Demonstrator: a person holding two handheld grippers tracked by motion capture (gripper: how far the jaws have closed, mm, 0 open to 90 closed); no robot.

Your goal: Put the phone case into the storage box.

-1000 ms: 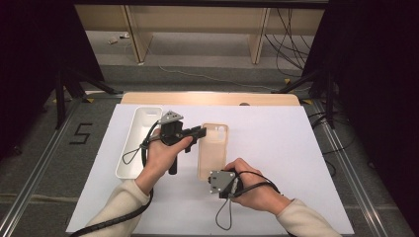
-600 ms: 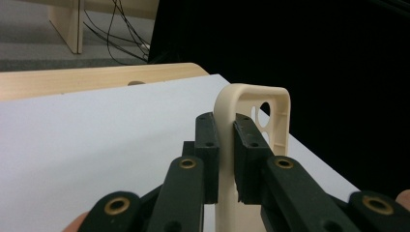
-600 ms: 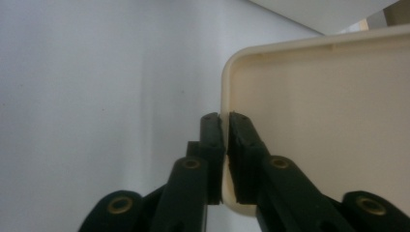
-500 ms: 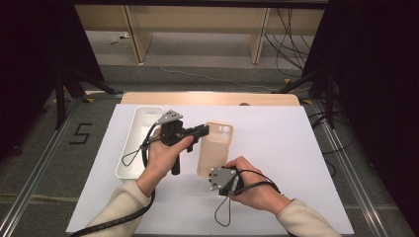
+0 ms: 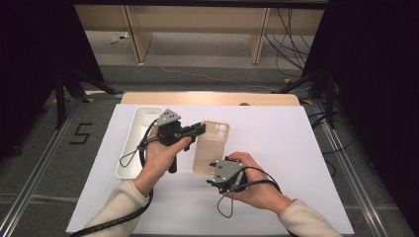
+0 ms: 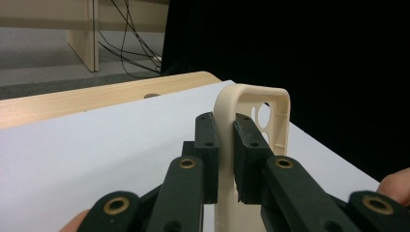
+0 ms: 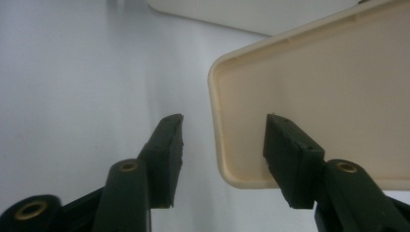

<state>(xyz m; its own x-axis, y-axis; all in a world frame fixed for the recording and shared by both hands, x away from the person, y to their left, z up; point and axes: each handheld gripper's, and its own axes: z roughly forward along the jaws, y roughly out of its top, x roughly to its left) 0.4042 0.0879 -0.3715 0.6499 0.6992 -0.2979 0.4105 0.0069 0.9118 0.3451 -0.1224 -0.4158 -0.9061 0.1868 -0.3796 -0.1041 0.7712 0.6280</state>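
Observation:
A beige phone case (image 5: 211, 147) with camera cut-outs at its far end lies tilted over the white sheet. My left gripper (image 5: 199, 130) reaches in from the left and is shut on the case's long edge (image 6: 227, 104), its pads (image 6: 208, 145) pressing both sides of the rim. My right gripper (image 5: 214, 170) sits at the near end of the case. Its jaws have just been opening and now stand apart around the case's rounded corner (image 7: 218, 121), with the pads (image 7: 167, 150) off it.
A white oblong tray (image 5: 134, 148) lies left of the case, beside the left hand. The white sheet (image 5: 296, 148) covers the table, with a wooden strip (image 5: 212, 98) at its far edge. Dark stands and cables are on the floor beyond.
Both hands and the case stay where they were in the high view. The jaws are too small there to show any difference.

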